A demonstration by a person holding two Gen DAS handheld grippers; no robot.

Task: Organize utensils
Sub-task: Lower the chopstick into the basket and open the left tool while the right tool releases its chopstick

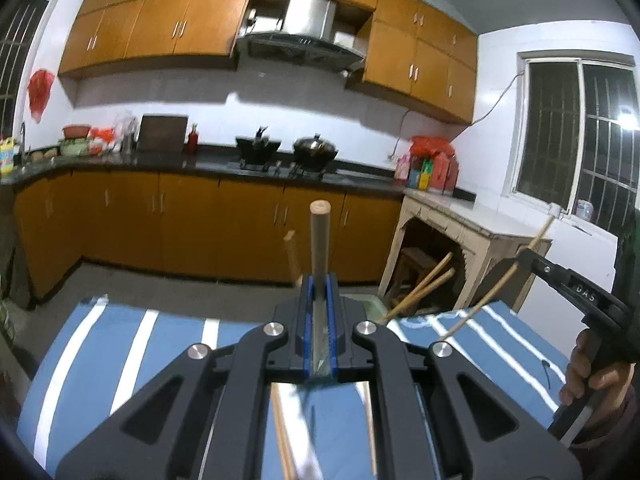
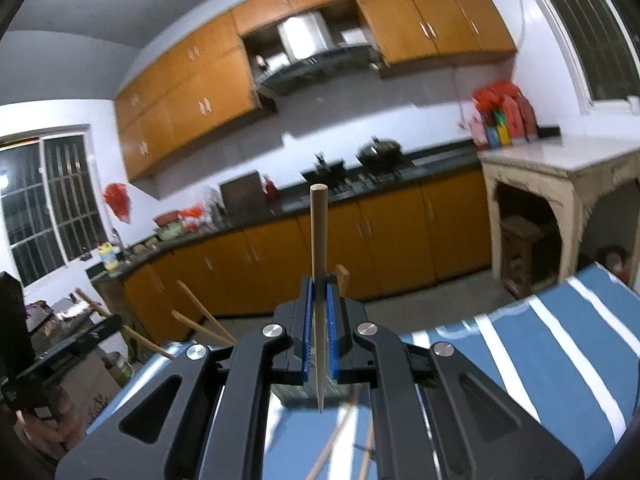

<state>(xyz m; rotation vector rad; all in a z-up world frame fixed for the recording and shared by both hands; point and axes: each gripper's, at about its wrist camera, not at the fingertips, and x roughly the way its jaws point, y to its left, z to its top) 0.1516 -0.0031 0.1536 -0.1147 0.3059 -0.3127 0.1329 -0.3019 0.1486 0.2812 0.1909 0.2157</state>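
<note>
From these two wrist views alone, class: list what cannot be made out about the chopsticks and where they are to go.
- Left gripper: its chopstick hides its lower end between the blue pads.
- Right gripper: whether its chopstick is one of a pair, motion blur hides.
- Container holding other chopsticks: behind the striped tablecloth edge.
- Destination: unseen.

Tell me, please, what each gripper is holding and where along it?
Each holds one wooden chopstick upright: the left gripper clamps its chopstick low on the shaft, and so does the right gripper with its own.
</note>
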